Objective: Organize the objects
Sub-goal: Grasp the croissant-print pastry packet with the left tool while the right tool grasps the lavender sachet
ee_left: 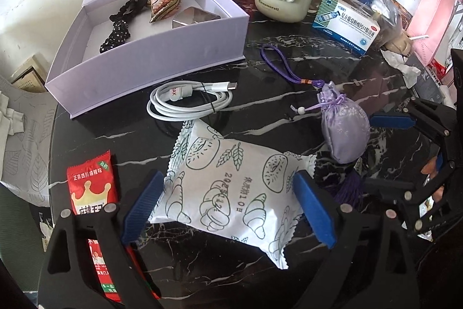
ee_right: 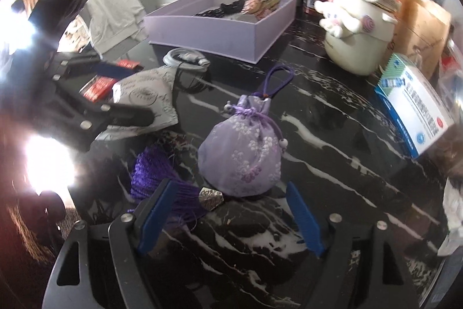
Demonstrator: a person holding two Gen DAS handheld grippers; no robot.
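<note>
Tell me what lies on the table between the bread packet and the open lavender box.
A coiled white charging cable lies between the bread packet and the lavender box; the left wrist view shows it best.

Both grippers are black plastic frames with cut-out slots and round silver screws at the joints. The left gripper [ee_left: 228, 207] and right gripper [ee_right: 228, 217] each carry two ribbed blue pads [ee_left: 314, 210].
</note>
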